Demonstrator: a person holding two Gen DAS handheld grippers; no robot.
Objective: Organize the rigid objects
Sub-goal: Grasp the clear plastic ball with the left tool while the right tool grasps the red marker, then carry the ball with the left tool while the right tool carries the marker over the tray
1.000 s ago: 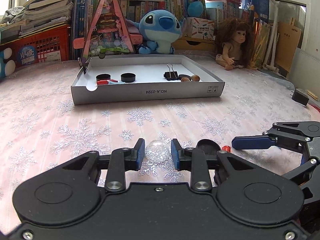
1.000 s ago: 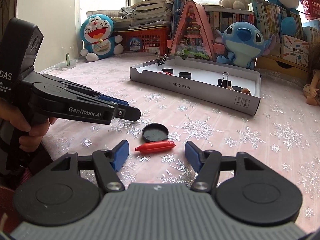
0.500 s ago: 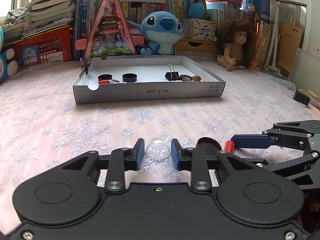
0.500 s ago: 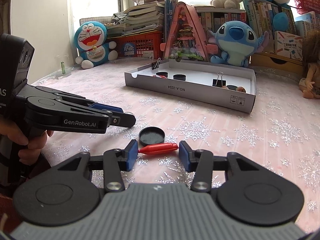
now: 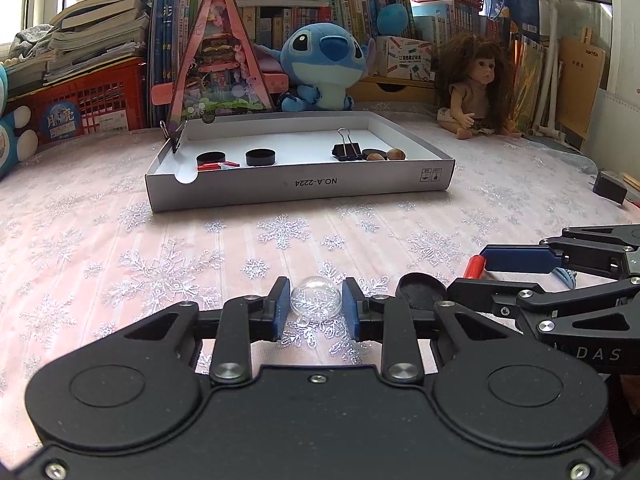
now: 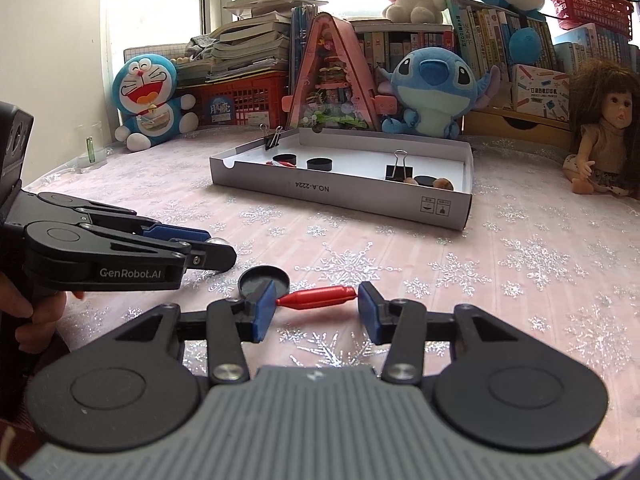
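My left gripper [image 5: 314,300] is shut on a clear glass ball [image 5: 316,295] just above the pink cloth. My right gripper [image 6: 316,304] has its jaws at both ends of a red pen-shaped piece [image 6: 316,297] lying crosswise on the cloth; whether the pads press it is unclear. A black round lid [image 6: 264,280] lies just left of it and also shows in the left wrist view [image 5: 422,290]. The white cardboard tray [image 5: 300,190] stands further back and holds black lids, a binder clip [image 5: 346,148], a red piece and nuts.
Plush toys [image 6: 430,88], a doll [image 5: 474,88], a pink toy house [image 5: 218,68], books and red crates [image 5: 96,100] line the back edge. A black adapter [image 5: 610,188] lies at the far right. The two grippers are close side by side.
My right gripper has narrowed its jaws around the red piece, from wide open to touching its ends. My left gripper has lifted slightly with the glass ball.
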